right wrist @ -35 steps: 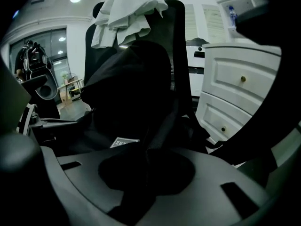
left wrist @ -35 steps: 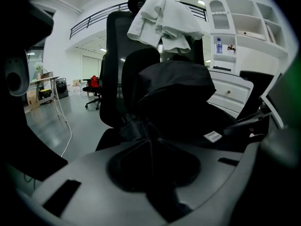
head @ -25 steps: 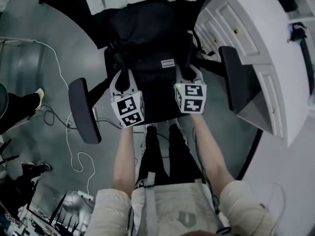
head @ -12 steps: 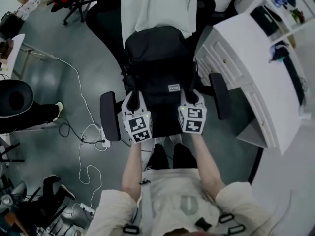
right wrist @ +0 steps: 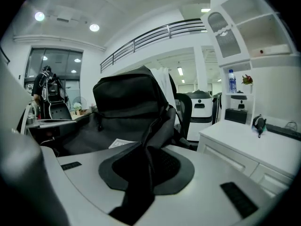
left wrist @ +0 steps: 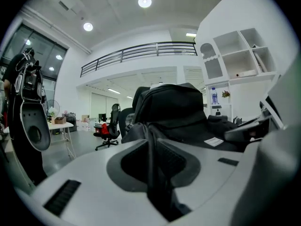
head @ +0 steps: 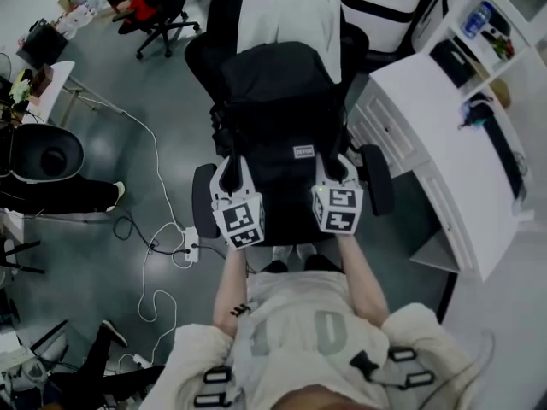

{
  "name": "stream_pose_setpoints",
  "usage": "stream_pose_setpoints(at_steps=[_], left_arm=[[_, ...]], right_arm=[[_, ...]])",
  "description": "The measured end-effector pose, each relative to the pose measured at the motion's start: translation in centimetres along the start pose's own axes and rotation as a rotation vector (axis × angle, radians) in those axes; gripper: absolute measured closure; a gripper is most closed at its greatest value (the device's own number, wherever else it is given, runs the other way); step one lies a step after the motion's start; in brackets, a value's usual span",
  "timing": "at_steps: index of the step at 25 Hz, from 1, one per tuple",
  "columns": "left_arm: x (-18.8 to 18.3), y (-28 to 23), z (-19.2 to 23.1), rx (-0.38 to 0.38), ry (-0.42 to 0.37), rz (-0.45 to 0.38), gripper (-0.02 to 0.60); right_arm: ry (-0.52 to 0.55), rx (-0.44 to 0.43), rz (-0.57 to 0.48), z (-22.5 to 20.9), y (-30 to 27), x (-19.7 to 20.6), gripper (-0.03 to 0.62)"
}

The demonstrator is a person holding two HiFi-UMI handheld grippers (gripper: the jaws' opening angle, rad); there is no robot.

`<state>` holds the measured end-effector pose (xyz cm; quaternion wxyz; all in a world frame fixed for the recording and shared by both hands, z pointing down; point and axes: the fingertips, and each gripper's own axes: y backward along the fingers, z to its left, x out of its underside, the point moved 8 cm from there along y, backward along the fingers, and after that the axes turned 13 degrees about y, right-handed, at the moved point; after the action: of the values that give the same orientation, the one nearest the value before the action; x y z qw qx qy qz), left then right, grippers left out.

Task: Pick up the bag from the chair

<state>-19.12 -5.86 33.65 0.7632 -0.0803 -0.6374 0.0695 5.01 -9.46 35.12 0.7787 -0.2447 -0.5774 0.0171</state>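
Note:
A black backpack (head: 278, 118) stands upright on the seat of a black office chair (head: 203, 203), against its back. My left gripper (head: 229, 171) is shut on the bag's left shoulder strap (left wrist: 151, 173). My right gripper (head: 332, 169) is shut on the right strap (right wrist: 141, 173). In the left gripper view the bag (left wrist: 171, 109) bulks just ahead of the left gripper (left wrist: 153, 147). The right gripper view shows the bag (right wrist: 127, 100) with a white label beyond the right gripper (right wrist: 148, 161). Both straps run taut from the jaws to the bag.
A white cloth (head: 291, 11) hangs over the chair back. A white desk with drawers (head: 436, 135) stands close on the right. Cables and a power strip (head: 188, 244) lie on the floor at left, near a person's leg (head: 60, 196). Another chair (head: 158, 7) stands behind.
The head view has risen and pulled back, so chair and bag look smaller. Both grippers kept their hold on the straps and stayed side by side at the bag's near end.

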Motion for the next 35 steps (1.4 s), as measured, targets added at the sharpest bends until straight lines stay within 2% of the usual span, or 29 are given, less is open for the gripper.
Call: stream_pose_setpoints(at_steps=[9,15,24,35], left_arm=[[-7.7,3.7,-1.3,-0.021,-0.030,-0.190,0.520],[-9.7,6.6,-2.5,-0.021,-0.044,-0.281,0.520],[-8.1,8.5,-2.6,-0.023,-0.056,-0.269,0.520],[-8.3,8.5,-3.7,0.006,-0.063,-0.268,0.520]], right_arm=[[0.037,-0.009,-0.217,-1.0,3.8,-7.5,0.523],[0.043,-0.013,-0.315,-1.5,6.6,-9.1,0.523],[0.038,-0.016,-0.309,-0.8,8.2,-7.3,0.523],[0.012,0.000,-0.299,-1.9,9.1,-6.8,0.523]])
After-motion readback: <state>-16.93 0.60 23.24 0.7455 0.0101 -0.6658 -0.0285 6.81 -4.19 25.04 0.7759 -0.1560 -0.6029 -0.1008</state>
